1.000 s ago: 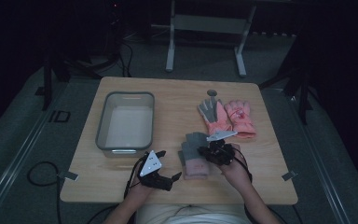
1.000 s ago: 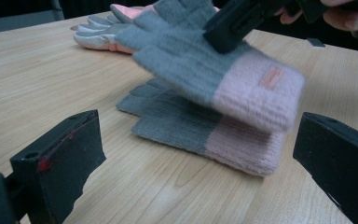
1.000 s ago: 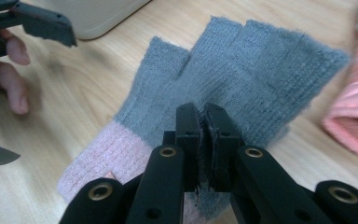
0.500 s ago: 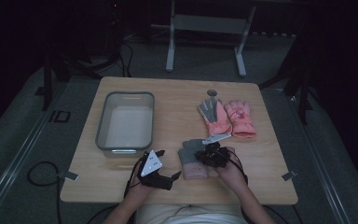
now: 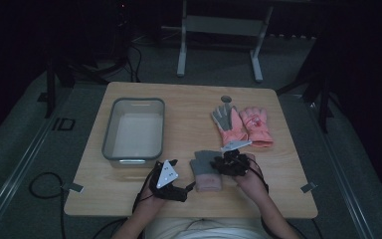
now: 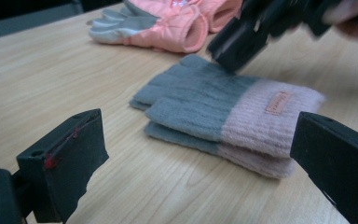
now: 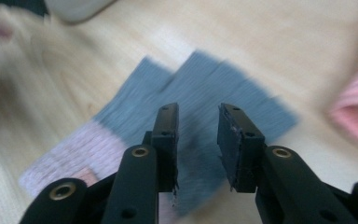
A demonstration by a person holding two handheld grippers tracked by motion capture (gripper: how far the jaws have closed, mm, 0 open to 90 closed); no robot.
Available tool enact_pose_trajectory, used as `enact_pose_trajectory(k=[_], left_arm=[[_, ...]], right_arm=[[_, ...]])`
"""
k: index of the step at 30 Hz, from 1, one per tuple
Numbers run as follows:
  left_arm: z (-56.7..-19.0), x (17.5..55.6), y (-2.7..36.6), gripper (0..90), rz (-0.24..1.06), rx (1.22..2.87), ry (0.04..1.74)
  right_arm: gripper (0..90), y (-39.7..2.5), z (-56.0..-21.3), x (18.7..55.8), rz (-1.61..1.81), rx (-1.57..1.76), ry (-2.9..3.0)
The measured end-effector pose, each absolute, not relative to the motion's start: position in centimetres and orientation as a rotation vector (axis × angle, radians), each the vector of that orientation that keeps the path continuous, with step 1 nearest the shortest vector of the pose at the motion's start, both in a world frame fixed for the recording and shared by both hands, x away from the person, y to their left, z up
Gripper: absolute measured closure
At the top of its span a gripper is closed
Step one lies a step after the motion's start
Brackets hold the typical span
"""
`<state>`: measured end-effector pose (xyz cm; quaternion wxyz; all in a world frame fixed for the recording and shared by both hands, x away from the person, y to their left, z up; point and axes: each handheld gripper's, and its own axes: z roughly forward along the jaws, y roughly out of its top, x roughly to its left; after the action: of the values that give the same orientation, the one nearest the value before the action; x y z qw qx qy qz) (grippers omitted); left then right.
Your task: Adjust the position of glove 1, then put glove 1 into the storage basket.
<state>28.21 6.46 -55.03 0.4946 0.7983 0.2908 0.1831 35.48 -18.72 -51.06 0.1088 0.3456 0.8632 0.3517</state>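
Right tool (image 7: 196, 140) part-open above knit gloves (image 7: 200, 98), empty

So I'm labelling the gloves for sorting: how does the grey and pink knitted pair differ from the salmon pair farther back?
The knitted pair is stacked, one glove on the other; the salmon pair lies side by side. The knitted pair has grey hands with pale pink cuffs and a small tag; the salmon pair is salmon pink, one glove showing a grey palm. The right gripper hovers over the knitted pair; the salmon pair lies untouched. Both rest flat on the wooden table.

Motion-blurred knit mittens (image 7: 186, 116) and pink glove cuff (image 7: 356, 116) cut off at the right gripper view's edge.
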Motion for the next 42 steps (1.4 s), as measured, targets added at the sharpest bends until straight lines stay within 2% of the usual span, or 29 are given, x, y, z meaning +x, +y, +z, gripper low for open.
enact_pose_trajectory(k=[3,7,10,14,20,28,30,35,36,38,40,41,42], left_arm=[[-54.5,28.5,5.4,6.0,0.327,2.003,0.701],[-54.3,28.6,3.9,6.1,0.29,2.076,0.602],[-54.0,28.5,2.4,6.9,0.348,2.124,0.486],[-54.0,28.9,1.0,13.8,0.346,2.149,0.425],[-54.6,29.4,0.1,19.7,0.388,2.253,0.308],[-55.6,29.4,-0.4,25.0,0.46,2.341,0.238],[-55.7,29.3,-0.4,28.4,0.479,2.352,0.228],[-55.7,29.3,-0.4,36.5,0.51,2.359,0.22],[-55.7,29.4,-0.3,39.0,0.511,2.359,0.218],[-55.6,29.5,-0.1,46.0,0.506,2.345,0.228],[-55.1,29.8,0.3,56.9,0.454,2.317,0.282],[-55.1,29.8,0.3,63.1,0.454,2.317,0.282],[-54.6,30.1,0.7,65.7,0.414,2.313,0.321]], right_arm=[[66.2,-19.7,-49.8,36.2,1.065,1.005,2.504],[64.1,-20.8,-49.2,37.4,1.07,1.028,2.486],[63.4,-21.2,-49.5,38.2,1.084,1.06,2.494],[62.4,-21.0,-50.3,39.2,1.076,1.08,2.509],[53.9,-20.4,-51.3,40.3,1.088,1.129,2.518],[45.7,-19.7,-53.3,41.4,1.018,1.154,2.556],[40.8,-19.6,-53.7,41.5,0.986,1.155,2.579],[38.1,-19.7,-54.3,41.7,0.975,1.189,2.597],[41.2,-19.6,-54.3,41.6,0.976,1.181,2.599],[53.1,-19.4,-54.3,41.5,1.0,1.16,2.63],[67.5,-19.4,-54.3,41.5,1.035,1.171,2.659],[71.4,-19.4,-54.3,41.4,1.058,1.184,2.67],[73.5,-19.3,-54.3,41.4,1.062,1.185,2.672]])
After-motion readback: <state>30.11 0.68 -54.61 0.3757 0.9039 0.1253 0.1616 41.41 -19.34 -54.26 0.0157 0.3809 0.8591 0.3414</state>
